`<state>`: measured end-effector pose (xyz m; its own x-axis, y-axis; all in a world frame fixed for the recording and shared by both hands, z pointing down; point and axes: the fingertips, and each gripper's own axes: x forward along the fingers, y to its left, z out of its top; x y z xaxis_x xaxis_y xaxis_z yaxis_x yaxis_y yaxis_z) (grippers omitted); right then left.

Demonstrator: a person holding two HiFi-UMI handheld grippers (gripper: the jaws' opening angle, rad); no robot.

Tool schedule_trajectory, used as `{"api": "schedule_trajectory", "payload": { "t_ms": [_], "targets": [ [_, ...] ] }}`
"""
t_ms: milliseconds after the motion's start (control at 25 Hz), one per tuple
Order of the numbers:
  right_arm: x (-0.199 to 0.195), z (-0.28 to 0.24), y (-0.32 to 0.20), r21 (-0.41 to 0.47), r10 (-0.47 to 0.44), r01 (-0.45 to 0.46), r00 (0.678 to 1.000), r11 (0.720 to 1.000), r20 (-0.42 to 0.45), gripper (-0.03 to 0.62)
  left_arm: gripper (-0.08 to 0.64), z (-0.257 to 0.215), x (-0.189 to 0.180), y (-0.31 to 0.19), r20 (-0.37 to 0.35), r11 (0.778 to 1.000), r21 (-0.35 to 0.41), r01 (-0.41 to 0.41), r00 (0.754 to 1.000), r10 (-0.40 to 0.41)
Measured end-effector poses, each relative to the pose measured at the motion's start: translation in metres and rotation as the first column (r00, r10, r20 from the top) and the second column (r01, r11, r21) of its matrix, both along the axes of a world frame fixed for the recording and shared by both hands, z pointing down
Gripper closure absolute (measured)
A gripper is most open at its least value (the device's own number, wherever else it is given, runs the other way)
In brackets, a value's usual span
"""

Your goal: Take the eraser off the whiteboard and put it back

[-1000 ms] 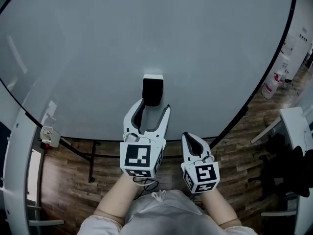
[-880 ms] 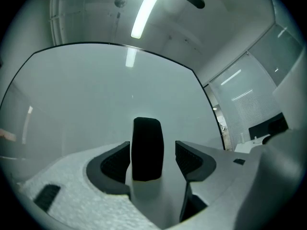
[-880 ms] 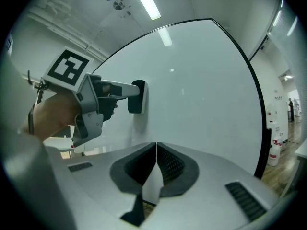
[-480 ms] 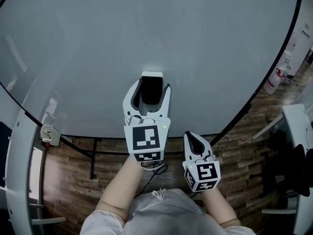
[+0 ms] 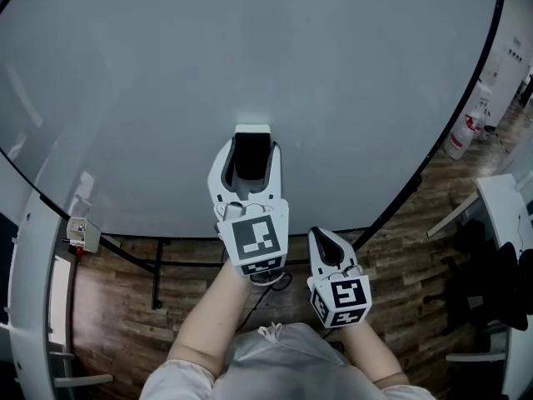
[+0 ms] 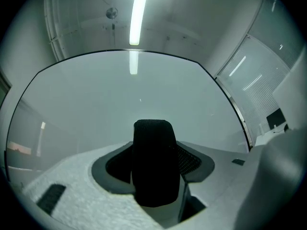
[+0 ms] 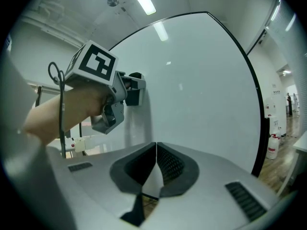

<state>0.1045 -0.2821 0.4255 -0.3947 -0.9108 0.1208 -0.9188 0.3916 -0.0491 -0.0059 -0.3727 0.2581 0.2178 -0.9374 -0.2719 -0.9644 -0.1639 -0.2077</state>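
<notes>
A black eraser (image 5: 252, 152) with a white back sits against the large whiteboard (image 5: 250, 48). My left gripper (image 5: 249, 148) reaches up to it, one finger along each side. In the left gripper view the eraser (image 6: 154, 162) fills the gap between the pads, and the jaws have just been closing onto it. The right gripper view shows the left gripper (image 7: 125, 92) holding the eraser (image 7: 135, 91) at the board. My right gripper (image 5: 330, 240) hangs lower right, away from the board. It is shut (image 7: 156, 146) with nothing in it.
The whiteboard's black frame curves down to the right (image 5: 466, 115). Below it are a stand bar (image 5: 158, 261) and wooden floor. A small white box (image 5: 83, 232) sits at the lower left. A white bottle (image 5: 460, 140), a desk edge (image 5: 500, 207) and a dark chair (image 5: 491, 282) stand right.
My left gripper moved up from below the eraser, rolled a little, and its fingers now lie along both sides of it. The right gripper stayed put.
</notes>
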Motion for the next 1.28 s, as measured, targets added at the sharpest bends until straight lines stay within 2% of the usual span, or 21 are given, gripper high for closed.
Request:
{"api": "schedule_trajectory", "payload": {
  "t_ms": [240,440,560,800,1040,1160,1280],
  "targets": [
    [0.001,0.0,0.005,-0.001,0.011,-0.011,1.0,1.0,0.0,0.566,0.299,0.002,-0.003,0.003,-0.016,0.999,-0.024,-0.034,0.999,0.034],
    [0.002,0.0,0.01,0.002,0.014,-0.014,1.0,1.0,-0.001,0.566,0.299,-0.004,-0.006,0.023,0.021,0.999,0.033,-0.031,0.999,0.03],
    [-0.002,-0.004,0.014,0.009,0.009,-0.009,1.0,1.0,-0.007,0.566,0.299,0.002,-0.012,0.036,0.026,0.998,0.028,-0.05,0.998,0.049],
    [-0.02,-0.014,0.024,0.071,0.003,-0.001,0.999,0.997,-0.034,0.566,0.299,0.052,-0.035,0.057,-0.019,0.99,-0.073,-0.123,0.992,0.122],
    [-0.036,-0.02,0.034,0.096,-0.004,0.009,0.999,0.995,-0.047,0.566,0.298,0.108,-0.058,0.086,-0.036,0.975,-0.177,-0.134,0.991,0.13],
    [-0.044,-0.02,0.033,0.094,-0.009,0.013,0.999,0.995,-0.041,0.566,0.298,0.136,-0.061,0.096,-0.051,0.963,-0.228,-0.142,0.99,0.134],
    [-0.053,-0.021,0.033,0.105,-0.005,0.011,0.998,0.994,-0.059,0.566,0.298,0.154,-0.063,0.105,-0.096,0.945,-0.278,-0.173,0.984,0.152]
  ]
}}
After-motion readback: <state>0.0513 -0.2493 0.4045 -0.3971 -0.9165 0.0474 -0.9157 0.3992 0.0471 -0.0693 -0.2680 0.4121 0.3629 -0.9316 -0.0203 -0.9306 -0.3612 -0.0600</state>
